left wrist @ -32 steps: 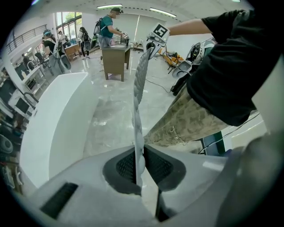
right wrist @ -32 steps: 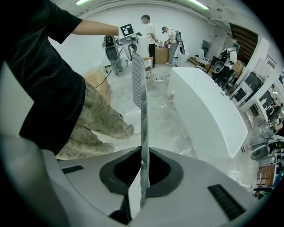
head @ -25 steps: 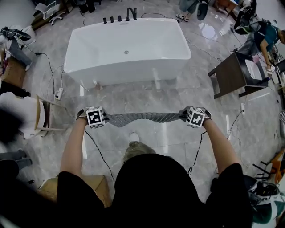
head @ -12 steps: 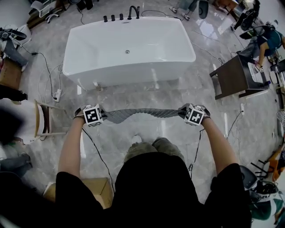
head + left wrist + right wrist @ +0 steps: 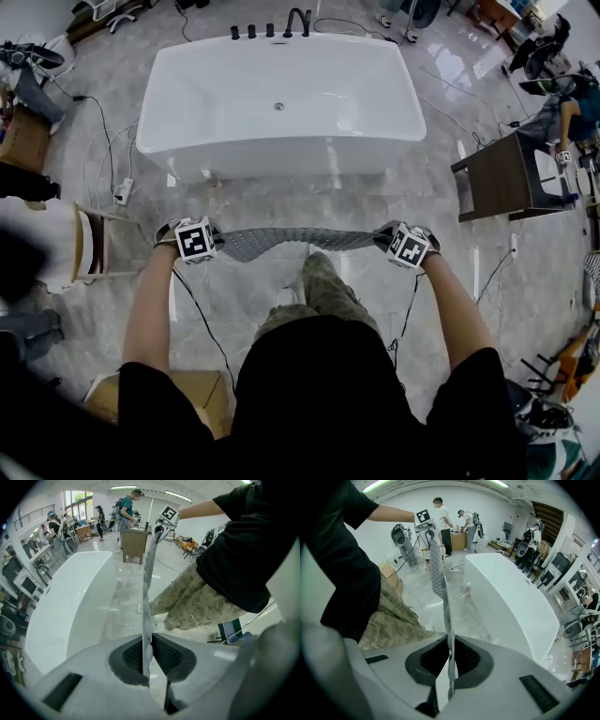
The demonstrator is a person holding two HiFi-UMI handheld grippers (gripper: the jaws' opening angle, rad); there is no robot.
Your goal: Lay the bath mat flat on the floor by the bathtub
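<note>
A grey textured bath mat hangs stretched in the air between my two grippers, in front of the white bathtub. My left gripper is shut on the mat's left end, and in the left gripper view the mat runs edge-on from the jaws toward the other gripper. My right gripper is shut on the mat's right end; in the right gripper view the mat stands edge-on beside the bathtub. A leg in camouflage trousers is stepping forward under the mat.
A dark wooden stool stands right of the tub. A wooden chair with white cloth is at the left, with cables and a power strip on the floor. A cardboard box sits behind my left arm. Other people work further off.
The view has moved forward, closer to the bathtub. A leg has stepped ahead beneath the mat. Both grippers still hold the mat stretched at the same height.
</note>
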